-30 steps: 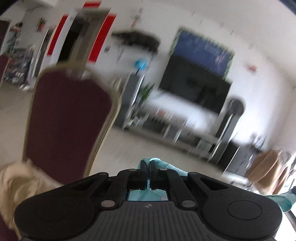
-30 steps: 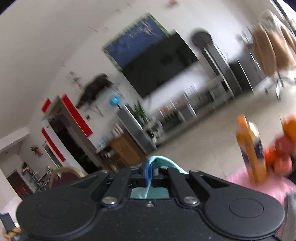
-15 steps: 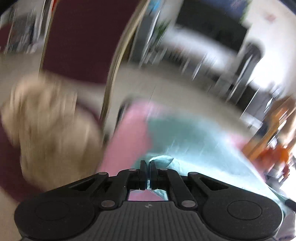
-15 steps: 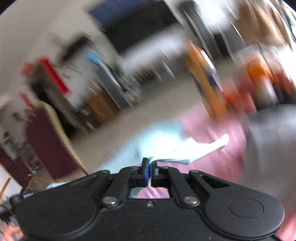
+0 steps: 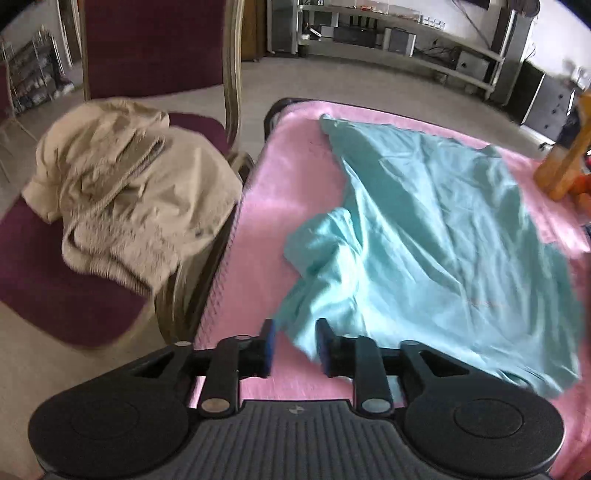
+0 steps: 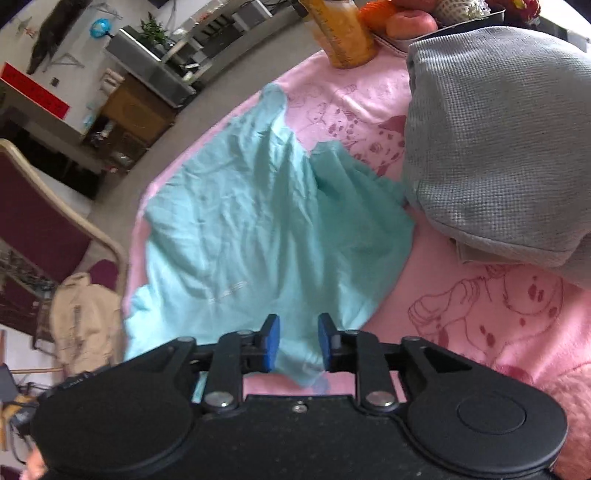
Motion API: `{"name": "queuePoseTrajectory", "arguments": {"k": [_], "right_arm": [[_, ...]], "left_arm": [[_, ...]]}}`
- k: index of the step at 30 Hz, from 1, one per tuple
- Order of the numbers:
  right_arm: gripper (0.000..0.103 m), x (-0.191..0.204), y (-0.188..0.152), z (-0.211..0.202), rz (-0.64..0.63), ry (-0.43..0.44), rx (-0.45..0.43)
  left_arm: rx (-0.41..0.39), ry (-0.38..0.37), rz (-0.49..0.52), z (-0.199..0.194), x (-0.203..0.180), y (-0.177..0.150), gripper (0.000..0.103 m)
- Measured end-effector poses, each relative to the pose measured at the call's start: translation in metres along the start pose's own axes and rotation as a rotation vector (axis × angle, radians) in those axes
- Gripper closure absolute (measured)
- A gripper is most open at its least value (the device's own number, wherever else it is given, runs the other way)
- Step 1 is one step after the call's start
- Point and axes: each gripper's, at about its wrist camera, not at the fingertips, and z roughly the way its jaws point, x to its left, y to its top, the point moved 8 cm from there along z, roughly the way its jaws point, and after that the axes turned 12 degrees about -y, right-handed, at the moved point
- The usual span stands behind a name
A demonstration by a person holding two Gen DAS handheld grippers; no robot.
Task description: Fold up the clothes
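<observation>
The left gripper (image 5: 293,345) stands partly open, its jaws opening, with the near corner of the teal shirt (image 5: 436,236) lying between the pads but not pinched. The right gripper (image 6: 297,341) is in the same condition: jaws partly apart and opening, the shirt's near edge between the blue pads (image 6: 272,343), no grip visible. The shirt lies spread on the pink cover (image 6: 498,332), wrinkled, with one sleeve bunched toward the left edge. Judged from its creases, the fabric is thin, light and limp; it will sag and crumple when lifted, and may slide on the cover. Recommended hold points are edges and corners, pinching a single layer at the hem or shoulder, both grippers level. A grey garment (image 6: 498,129) lies just beside the shirt on the right, touching its edge. A beige jacket (image 5: 129,199) rests on the chair (image 5: 74,288) beside the table. A bottle (image 6: 343,33) stands at the far side.
</observation>
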Motion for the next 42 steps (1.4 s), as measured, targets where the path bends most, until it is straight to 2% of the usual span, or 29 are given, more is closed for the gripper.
{"name": "queuePoseTrajectory", "arguments": {"k": [4, 7, 12, 15, 16, 19, 23, 26, 29, 33, 37, 38, 40, 42], "right_arm": [[0.065, -0.002, 0.013, 0.001, 0.017, 0.077, -0.03], [0.065, -0.011, 0.029, 0.016, 0.078, 0.078, -0.062], [0.065, -0.033, 0.067, 0.023, 0.188, 0.058, -0.166], [0.066, -0.04, 0.09, 0.035, 0.201, 0.024, -0.193], [0.066, -0.04, 0.097, 0.042, 0.189, 0.004, -0.19], [0.075, -0.034, 0.109, 0.067, 0.096, -0.101, -0.191], [0.078, -0.023, 0.116, 0.095, -0.06, -0.242, -0.18], [0.078, -0.02, 0.118, 0.109, -0.185, -0.371, -0.178], [0.081, -0.027, 0.118, 0.118, -0.236, -0.479, -0.159], [0.082, -0.032, 0.114, 0.128, -0.244, -0.506, -0.109], [0.082, -0.031, 0.109, 0.14, -0.277, -0.515, -0.078], [0.084, -0.029, 0.108, 0.14, -0.286, -0.51, -0.082], [0.1, -0.026, 0.105, 0.14, -0.306, -0.493, -0.095], [0.1, -0.022, 0.102, 0.137, -0.335, -0.481, -0.117]], "left_arm": [[0.049, -0.045, -0.111, 0.01, 0.01, -0.026, 0.072], [0.078, -0.068, -0.179, 0.023, 0.015, -0.039, 0.072], [0.01, -0.113, -0.168, 0.025, 0.007, -0.03, 0.07], [-0.036, -0.169, -0.111, 0.022, -0.013, -0.017, 0.07], [-0.043, -0.181, -0.074, 0.023, -0.023, -0.012, 0.069], [-0.043, -0.174, 0.053, 0.034, -0.056, -0.002, 0.067], [0.008, -0.145, 0.174, 0.063, -0.088, -0.005, 0.067], [0.045, -0.136, 0.198, 0.082, -0.093, -0.011, 0.067], [0.079, -0.127, 0.178, 0.091, -0.081, -0.017, 0.067], [0.083, -0.134, 0.148, 0.094, -0.074, -0.018, 0.066], [0.077, -0.129, 0.169, 0.093, -0.075, -0.021, 0.063], [0.075, -0.127, 0.174, 0.094, -0.076, -0.021, 0.063], [0.072, -0.128, 0.175, 0.094, -0.076, -0.021, 0.062], [0.068, -0.13, 0.173, 0.095, -0.076, -0.021, 0.061]]}}
